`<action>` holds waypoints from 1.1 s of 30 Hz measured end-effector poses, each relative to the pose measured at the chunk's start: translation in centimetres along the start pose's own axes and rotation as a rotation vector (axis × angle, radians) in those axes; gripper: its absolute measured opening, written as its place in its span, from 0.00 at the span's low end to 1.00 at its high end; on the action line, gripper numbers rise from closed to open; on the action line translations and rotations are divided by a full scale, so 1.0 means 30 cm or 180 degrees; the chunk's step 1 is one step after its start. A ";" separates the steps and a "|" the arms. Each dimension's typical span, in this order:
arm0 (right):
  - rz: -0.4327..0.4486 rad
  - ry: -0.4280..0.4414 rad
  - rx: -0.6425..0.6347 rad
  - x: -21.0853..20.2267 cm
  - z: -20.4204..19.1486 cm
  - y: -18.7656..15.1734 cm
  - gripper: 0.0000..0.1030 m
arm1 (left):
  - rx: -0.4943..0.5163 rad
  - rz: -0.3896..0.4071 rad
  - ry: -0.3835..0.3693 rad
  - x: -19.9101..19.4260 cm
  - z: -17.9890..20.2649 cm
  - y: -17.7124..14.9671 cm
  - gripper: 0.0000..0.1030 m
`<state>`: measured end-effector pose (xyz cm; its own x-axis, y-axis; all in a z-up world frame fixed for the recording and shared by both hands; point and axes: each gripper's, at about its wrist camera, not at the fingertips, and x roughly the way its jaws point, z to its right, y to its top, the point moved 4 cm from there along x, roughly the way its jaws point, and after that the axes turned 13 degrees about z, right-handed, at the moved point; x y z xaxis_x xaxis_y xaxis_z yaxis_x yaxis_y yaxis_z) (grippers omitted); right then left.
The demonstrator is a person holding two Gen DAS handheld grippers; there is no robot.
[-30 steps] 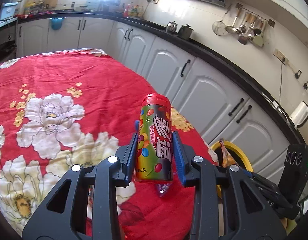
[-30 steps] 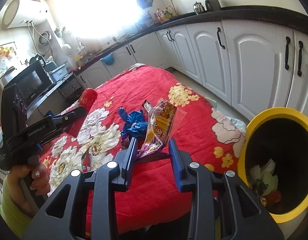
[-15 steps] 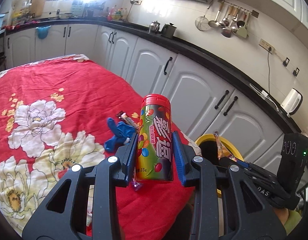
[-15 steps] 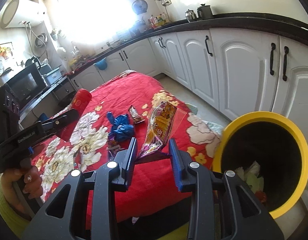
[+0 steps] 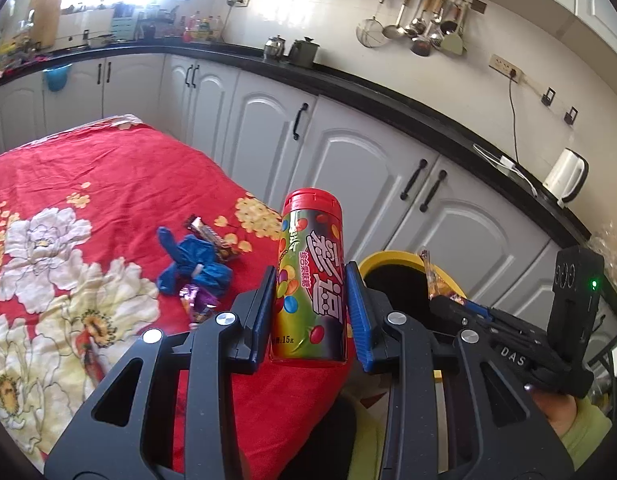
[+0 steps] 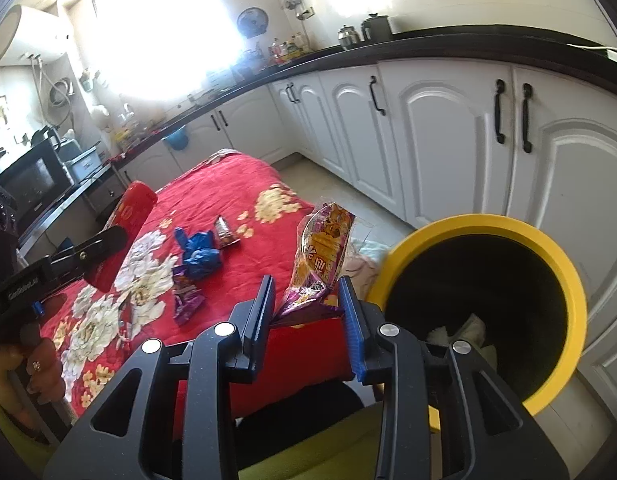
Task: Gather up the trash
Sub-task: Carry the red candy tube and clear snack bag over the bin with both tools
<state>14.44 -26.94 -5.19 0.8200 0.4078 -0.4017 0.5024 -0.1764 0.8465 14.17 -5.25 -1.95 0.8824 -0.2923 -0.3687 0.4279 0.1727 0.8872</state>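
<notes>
Through the left wrist camera I read "15g" near the foot of the candy tube point(image 5: 310, 280), with large white Chinese characters running up its side that I cannot make out word for word; "DAS" shows on the body of the right hand-held gripper point(image 5: 448, 300) at the lower right. The tube is a red-capped cylinder with a green, yellow and dark wrap printed with coloured sweets. It stands upright between the blue pads of my left hand-held gripper point(image 5: 310, 312), which is closed on its lower half, over the near edge of the red floral worktop point(image 5: 88, 168). Further back on the cloth lie a crumpled blue bag point(image 5: 194, 266), a small dark wrapper point(image 5: 212, 236) just behind it and a purple wrapper point(image 5: 196, 300) just in front. The yellow bin point(image 5: 392, 260) sits on the floor just right of the tube. Through the right wrist camera, lettering on the left hand-held gripper's body at the left edge is too blurred to read. My right hand-held gripper point(image 6: 308, 312) pinches the lower end of a snack packet point(image 6: 322, 252), orange and purple with clear edges, bearing characters I cannot read; the packet rises from the narrow jaws, tilted slightly right. It hangs beside the worktop's corner, just left of the bin's yellow rim point(image 6: 484, 224). Pale scraps lie in the bin's dark interior. My hand point(image 6: 32, 368) grips the left tool at the lower left.
</notes>
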 end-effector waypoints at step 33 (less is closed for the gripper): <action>0.0082 -0.0589 0.0326 -0.083 0.374 -0.057 0.30 | 0.0391 -0.0392 -0.0348 0.206 0.307 -0.127 0.26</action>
<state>14.63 -37.69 -9.55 0.8646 0.2322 -0.4456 0.4981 -0.2788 0.8211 16.19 -16.38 -5.04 0.7955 -0.4055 -0.4502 0.4983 0.0152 0.8669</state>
